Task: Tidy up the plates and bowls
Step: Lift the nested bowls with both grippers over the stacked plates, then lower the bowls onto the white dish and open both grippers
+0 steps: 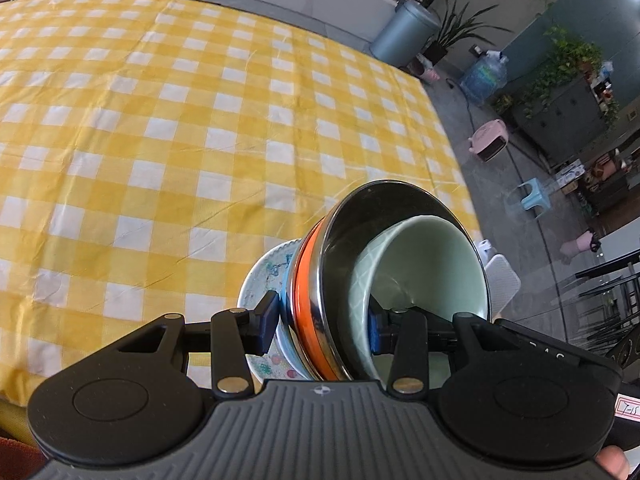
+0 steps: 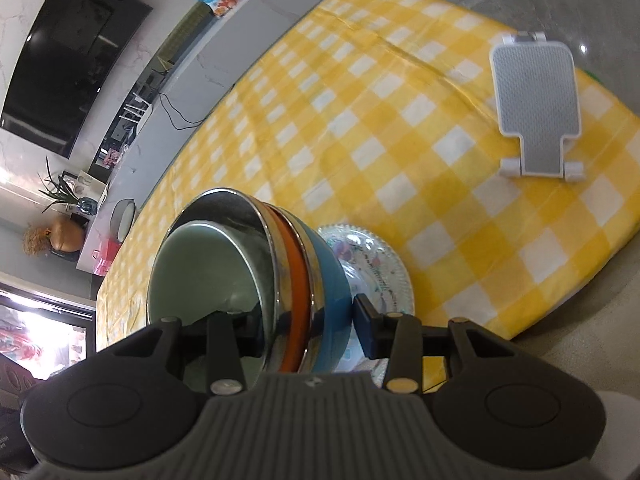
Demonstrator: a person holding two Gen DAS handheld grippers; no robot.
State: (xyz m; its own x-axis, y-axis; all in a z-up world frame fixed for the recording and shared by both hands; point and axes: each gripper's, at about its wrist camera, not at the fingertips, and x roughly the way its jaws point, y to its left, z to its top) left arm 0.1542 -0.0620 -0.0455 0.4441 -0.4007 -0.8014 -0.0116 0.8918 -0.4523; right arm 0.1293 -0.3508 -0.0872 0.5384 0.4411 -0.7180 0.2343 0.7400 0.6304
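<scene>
Left wrist view: the left gripper is clamping a nested stack above the yellow checked tablecloth, one finger outside against the patterned plate, the other inside the pale green bowl. The steel bowl, with its orange band, is sitting between them.

Right wrist view: the right gripper is gripping the same stack, one finger inside the steel bowl, the other between the blue bowl and the patterned plate. A white stand is resting on the cloth, far right
</scene>
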